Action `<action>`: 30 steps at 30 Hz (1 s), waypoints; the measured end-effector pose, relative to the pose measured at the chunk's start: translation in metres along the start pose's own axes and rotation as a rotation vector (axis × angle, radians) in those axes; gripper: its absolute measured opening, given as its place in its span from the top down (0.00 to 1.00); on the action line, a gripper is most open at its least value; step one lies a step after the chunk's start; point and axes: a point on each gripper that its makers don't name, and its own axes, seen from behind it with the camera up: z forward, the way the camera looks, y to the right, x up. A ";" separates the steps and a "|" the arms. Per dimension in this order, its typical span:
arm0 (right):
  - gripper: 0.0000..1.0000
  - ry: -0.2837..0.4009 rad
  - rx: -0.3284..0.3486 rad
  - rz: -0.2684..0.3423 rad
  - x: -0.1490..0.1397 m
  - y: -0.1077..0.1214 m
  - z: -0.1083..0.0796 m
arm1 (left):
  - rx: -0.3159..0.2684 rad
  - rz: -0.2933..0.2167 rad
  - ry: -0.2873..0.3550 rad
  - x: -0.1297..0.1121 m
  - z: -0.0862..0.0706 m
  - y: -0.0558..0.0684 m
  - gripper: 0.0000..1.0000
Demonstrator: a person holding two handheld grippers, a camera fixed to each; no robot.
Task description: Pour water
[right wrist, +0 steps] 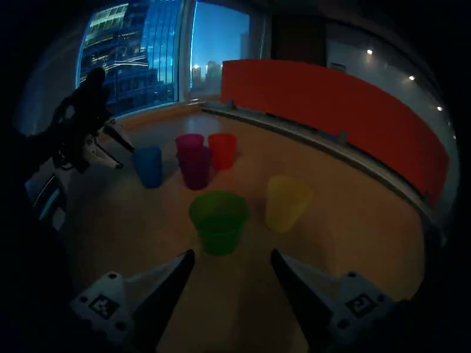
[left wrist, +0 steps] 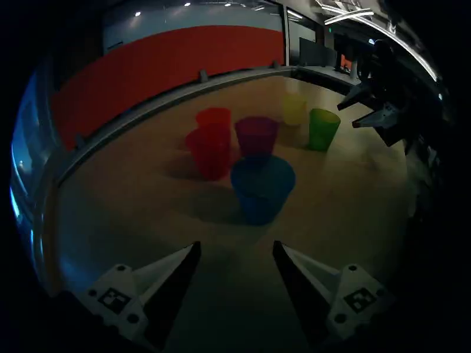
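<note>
On the tan tabletop stand coloured cups, red panel behind.

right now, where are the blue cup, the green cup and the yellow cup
blue cup (left wrist: 259, 206), left gripper view, front wall below the rim
green cup (right wrist: 221, 235), right gripper view, front wall
yellow cup (right wrist: 284, 212), right gripper view, front wall

Left gripper and right gripper have white, marker-tagged fingers
</note>
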 end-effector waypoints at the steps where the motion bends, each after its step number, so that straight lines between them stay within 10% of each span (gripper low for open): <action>1: 0.00 0.016 -0.012 0.006 0.004 0.002 -0.001 | 0.017 -0.009 0.015 0.003 -0.002 -0.004 0.09; 18: 0.00 0.275 -0.267 0.066 0.068 0.043 -0.027 | 0.335 -0.079 0.355 0.070 -0.042 -0.063 0.09; 30: 0.00 0.464 -0.479 0.147 0.098 0.082 -0.046 | 0.455 -0.220 0.539 0.096 -0.070 -0.090 0.10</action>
